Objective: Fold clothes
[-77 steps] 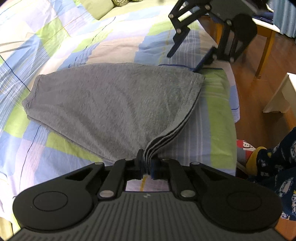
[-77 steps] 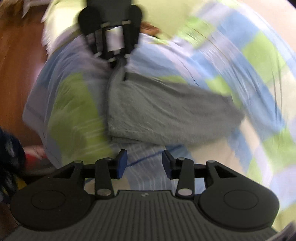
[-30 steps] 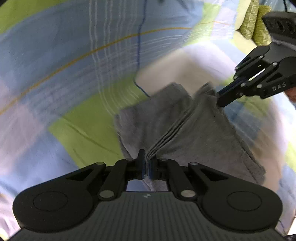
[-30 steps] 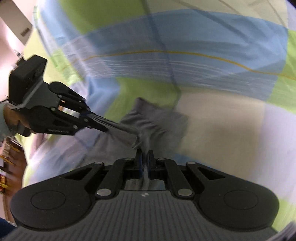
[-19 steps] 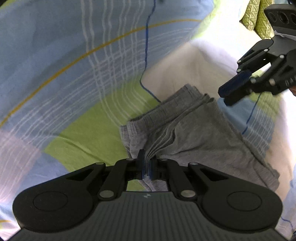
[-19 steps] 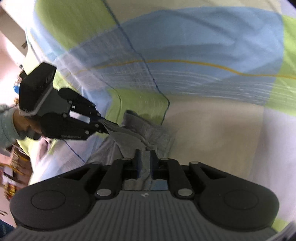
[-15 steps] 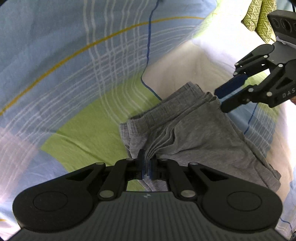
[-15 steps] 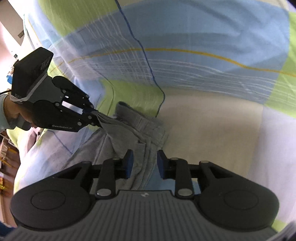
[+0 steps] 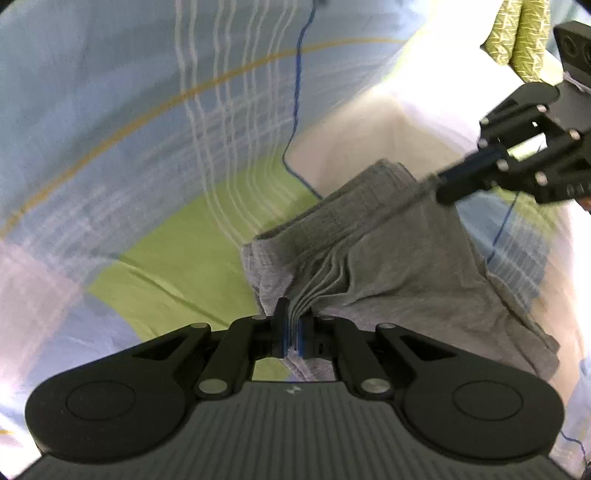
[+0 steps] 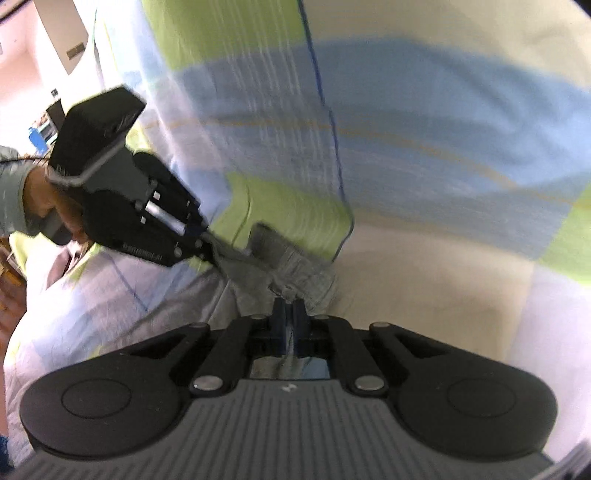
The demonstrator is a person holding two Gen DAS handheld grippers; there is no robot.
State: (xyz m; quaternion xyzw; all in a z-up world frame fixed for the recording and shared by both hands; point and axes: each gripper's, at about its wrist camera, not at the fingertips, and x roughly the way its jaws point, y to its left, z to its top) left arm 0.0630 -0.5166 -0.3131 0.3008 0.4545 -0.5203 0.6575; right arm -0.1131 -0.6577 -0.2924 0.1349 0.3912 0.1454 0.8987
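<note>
Grey knitted cotton garment [image 9: 406, 266], folded into several layers, lies on the bed's checked blue, green and white sheet [image 9: 166, 110]. We hold one stacked edge clamped in the left hand-held gripper [image 9: 293, 332]; the right hand-held gripper [image 10: 290, 325] appears, through motion blur, closed on the opposite corner. To fold well, we keep both corners level and the layers aligned, then lay them flat. No containers are visible.

A checked bedsheet [image 9: 155, 155] in blue, green, cream and white blocks is spread across both views, crossed by thin white, yellow and blue lines. A green patterned cushion [image 9: 517, 33] is seen at its far edge.
</note>
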